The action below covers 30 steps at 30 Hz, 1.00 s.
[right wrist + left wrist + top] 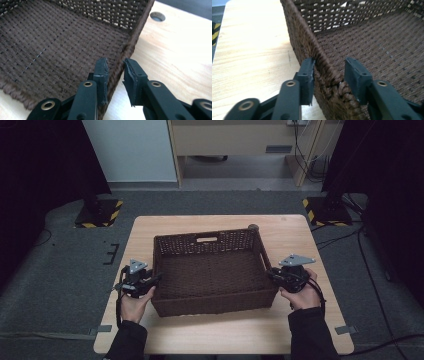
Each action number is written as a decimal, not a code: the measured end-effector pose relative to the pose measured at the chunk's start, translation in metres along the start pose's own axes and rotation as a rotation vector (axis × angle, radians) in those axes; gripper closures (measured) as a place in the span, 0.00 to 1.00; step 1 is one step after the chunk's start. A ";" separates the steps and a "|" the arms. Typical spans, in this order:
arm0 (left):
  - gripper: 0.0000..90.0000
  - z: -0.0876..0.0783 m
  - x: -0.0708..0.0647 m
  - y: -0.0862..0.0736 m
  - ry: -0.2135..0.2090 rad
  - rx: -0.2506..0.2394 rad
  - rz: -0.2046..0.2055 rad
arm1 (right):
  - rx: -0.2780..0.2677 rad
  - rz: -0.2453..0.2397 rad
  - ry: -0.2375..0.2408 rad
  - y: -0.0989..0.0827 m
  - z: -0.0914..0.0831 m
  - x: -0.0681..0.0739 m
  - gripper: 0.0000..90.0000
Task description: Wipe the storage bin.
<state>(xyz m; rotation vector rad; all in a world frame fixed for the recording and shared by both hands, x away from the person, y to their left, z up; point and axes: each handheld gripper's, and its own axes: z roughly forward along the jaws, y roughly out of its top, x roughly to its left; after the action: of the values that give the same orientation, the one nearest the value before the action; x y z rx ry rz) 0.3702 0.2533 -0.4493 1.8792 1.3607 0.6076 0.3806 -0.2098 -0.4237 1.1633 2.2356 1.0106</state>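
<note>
Pale wooden bench [300, 330] carries a dark-brown woven wicker basket [212, 270]; left gripper [329, 72] and right gripper [115, 72] straddle opposite walls, jaws part-open and not yet pinching, so close both evenly before lifting level.

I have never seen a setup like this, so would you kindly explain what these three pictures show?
A person sits at a wooden table holding a hand-held gripper in each hand. The high view looks down from above; the other two pictures come from cameras riding on each gripper. A brown woven basket stands on the table. The left gripper straddles the basket's left wall, one jaw outside, one inside. The right gripper straddles the right wall likewise. A firm pinch cannot be told on either side.
</note>
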 end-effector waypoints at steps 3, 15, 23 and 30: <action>0.69 0.001 0.001 0.000 -0.002 -0.001 -0.008 | -0.039 0.009 -0.017 0.000 0.005 -0.002 0.72; 0.74 -0.004 0.007 -0.001 -0.004 0.010 0.023 | -0.066 0.042 0.007 -0.004 0.011 0.002 0.77; 0.75 -0.004 0.013 -0.002 -0.002 -0.002 0.035 | -0.124 0.059 0.034 -0.003 0.015 0.003 0.78; 0.70 -0.009 0.013 -0.005 -0.006 -0.010 0.030 | -0.101 0.037 0.004 -0.007 0.009 0.012 0.81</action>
<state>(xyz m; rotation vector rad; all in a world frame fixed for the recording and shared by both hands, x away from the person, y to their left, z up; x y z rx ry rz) 0.3652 0.2693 -0.4481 1.8945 1.3257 0.6222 0.3766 -0.1991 -0.4356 1.1640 2.1460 1.1278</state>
